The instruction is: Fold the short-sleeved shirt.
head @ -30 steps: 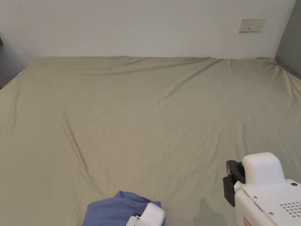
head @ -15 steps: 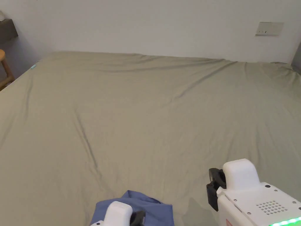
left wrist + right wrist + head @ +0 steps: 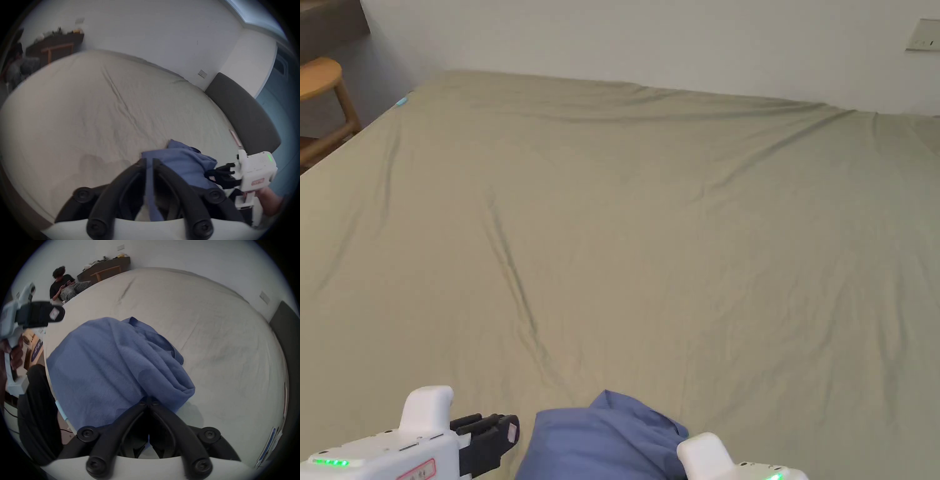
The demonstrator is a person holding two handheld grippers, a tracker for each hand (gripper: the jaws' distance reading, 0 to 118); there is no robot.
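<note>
The right gripper [image 3: 148,400], fingers clamping the bunched blue shirt [image 3: 113,363] at the bed's [image 3: 650,206] near edge, is bringing it on for spreading, while the left gripper [image 3: 148,164], fingers narrow and seemingly gripping nothing, needs a hem.

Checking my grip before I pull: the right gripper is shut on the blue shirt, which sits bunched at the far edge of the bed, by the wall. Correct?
Not the far edge. The head view shows the blue shirt bunched at the near edge of the bed, by the person. The right gripper is shut on it.
</note>
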